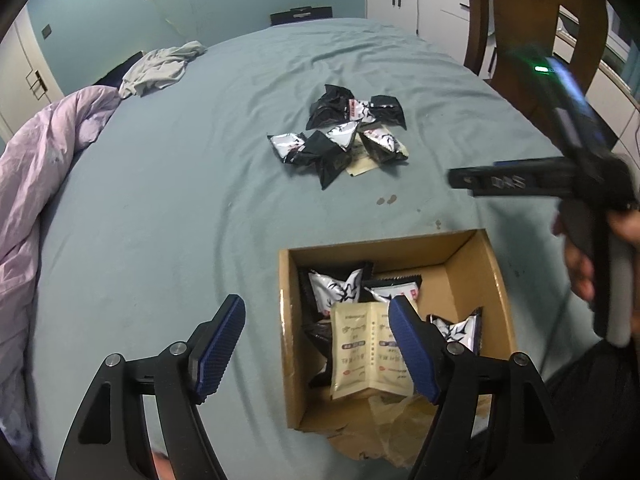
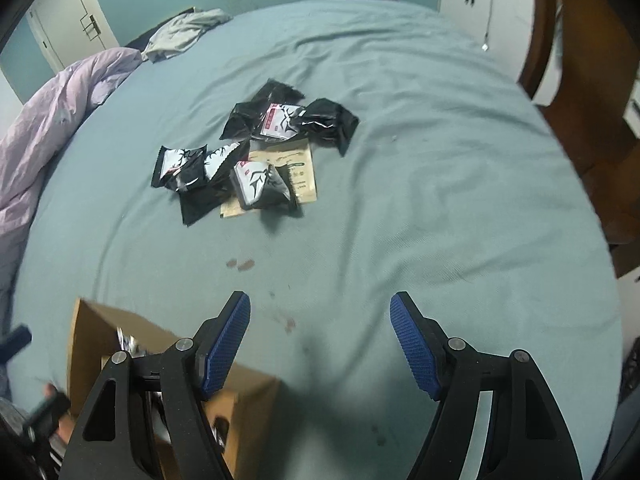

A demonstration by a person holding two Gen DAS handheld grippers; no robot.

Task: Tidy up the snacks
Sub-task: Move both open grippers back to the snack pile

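An open cardboard box [image 1: 464, 276] sits on the blue-green bed sheet and holds several black-and-white snack packets [image 1: 340, 292] and a beige sachet [image 1: 360, 352]. My left gripper [image 1: 318, 344] is open and holds nothing. It straddles the box's left wall, with the right finger [image 1: 412, 348] over the sachet. Farther up the bed lies a loose pile of snack packets [image 1: 344, 136]. In the right wrist view this pile [image 2: 260, 152] rests partly on a beige sachet [image 2: 296, 168]. My right gripper [image 2: 320, 340] is open and empty above bare sheet, with the box [image 2: 96, 328] at its lower left.
A purple duvet [image 1: 36, 184] is bunched along the left edge of the bed, with a grey garment [image 1: 160, 64] at the far left. A wooden chair [image 1: 532, 32] and white cabinets [image 1: 404, 0] stand to the right. Small dark stains [image 2: 240, 264] mark the sheet.
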